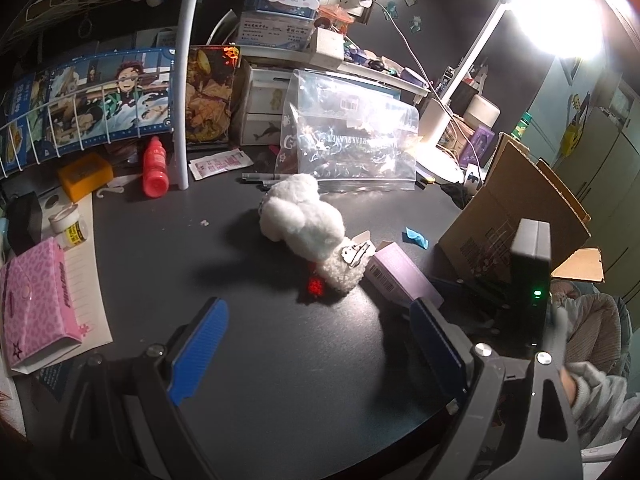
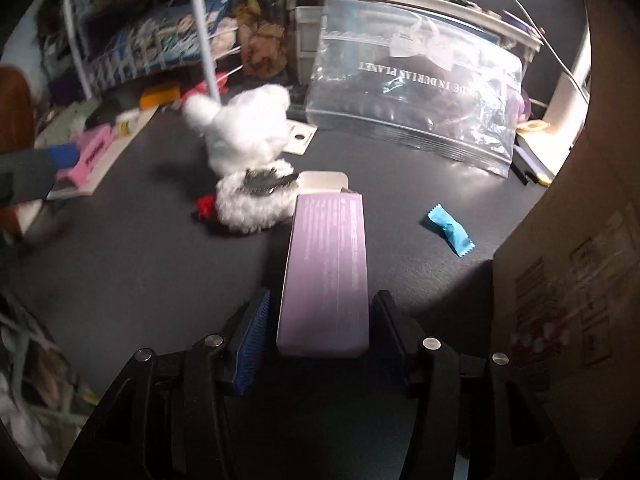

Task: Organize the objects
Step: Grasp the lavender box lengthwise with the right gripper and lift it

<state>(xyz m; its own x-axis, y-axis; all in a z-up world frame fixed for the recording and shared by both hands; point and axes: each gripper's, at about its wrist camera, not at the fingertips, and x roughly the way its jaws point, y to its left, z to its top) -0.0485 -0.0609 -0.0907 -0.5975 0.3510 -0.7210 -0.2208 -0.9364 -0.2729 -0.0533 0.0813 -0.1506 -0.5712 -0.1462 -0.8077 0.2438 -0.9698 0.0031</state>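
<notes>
1. The right gripper is seen with its jaws half open around the near end of a long lilac cardboard box; narrow gaps show at both blue pads, so no grip is seen.
2. The left gripper is held wide and empty above the dark desk.
3. The box's far flap is open; its contents cannot be told.
4. One white plush toy lies just beyond the box, one blue wrapped sweet to the right.
5. One brown cardboard carton stands open at the right.
</notes>
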